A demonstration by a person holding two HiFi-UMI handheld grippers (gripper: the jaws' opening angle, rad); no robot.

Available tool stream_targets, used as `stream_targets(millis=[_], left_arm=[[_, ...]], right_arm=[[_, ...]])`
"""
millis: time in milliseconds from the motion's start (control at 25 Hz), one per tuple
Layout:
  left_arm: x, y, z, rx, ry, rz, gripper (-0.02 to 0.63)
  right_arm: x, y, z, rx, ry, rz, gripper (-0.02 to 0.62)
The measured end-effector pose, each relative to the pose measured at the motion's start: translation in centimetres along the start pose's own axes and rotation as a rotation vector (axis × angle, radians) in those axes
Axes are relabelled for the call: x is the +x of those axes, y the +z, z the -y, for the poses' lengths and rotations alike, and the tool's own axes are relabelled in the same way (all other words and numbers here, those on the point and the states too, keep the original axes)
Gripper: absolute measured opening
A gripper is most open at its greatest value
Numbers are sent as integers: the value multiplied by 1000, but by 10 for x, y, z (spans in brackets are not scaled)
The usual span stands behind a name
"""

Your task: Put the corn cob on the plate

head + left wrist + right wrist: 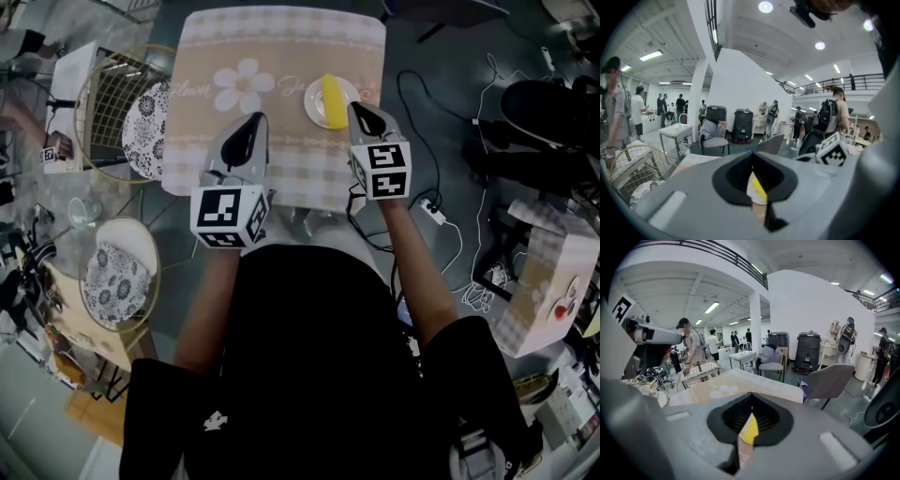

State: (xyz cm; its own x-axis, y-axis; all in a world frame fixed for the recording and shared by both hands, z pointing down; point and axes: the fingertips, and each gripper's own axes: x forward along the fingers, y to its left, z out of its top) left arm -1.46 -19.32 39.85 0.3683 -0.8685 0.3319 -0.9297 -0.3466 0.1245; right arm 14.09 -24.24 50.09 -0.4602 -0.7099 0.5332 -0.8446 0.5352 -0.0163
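Corn cob (330,99) is already lying on the plate (311,105), long axis running away from the person. Judging by looks, it's light, stiff and bumpy, so not slippery, but round enough to roll. If it needs re-gripping, take it across the middle, jaws square to its length. Room is a big open hall with people and furniture in the background, and cables (441,220) on the floor to the right. The surface (281,42) is small, covered by a checked cloth with a daisy print, so decent friction and nothing else on it. Two wire chairs (112,103) with patterned cushions stand to the left. Right gripper (357,109) sits just beside the plate's right edge, jaws together and empty. Left gripper (253,120) is over the cloth, apart from the plate, jaws also together and empty.
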Motion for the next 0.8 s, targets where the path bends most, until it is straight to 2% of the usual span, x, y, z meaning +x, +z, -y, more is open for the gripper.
stream_targets(millis=[400,800], left_arm=[[-27,-5,22,-7,85,33,9],[-52,9,28,27,78,93,9]], right_arm=[[-52,37,-13,-71,77,166,3],[-100,88,-39,-92,99,323,2]])
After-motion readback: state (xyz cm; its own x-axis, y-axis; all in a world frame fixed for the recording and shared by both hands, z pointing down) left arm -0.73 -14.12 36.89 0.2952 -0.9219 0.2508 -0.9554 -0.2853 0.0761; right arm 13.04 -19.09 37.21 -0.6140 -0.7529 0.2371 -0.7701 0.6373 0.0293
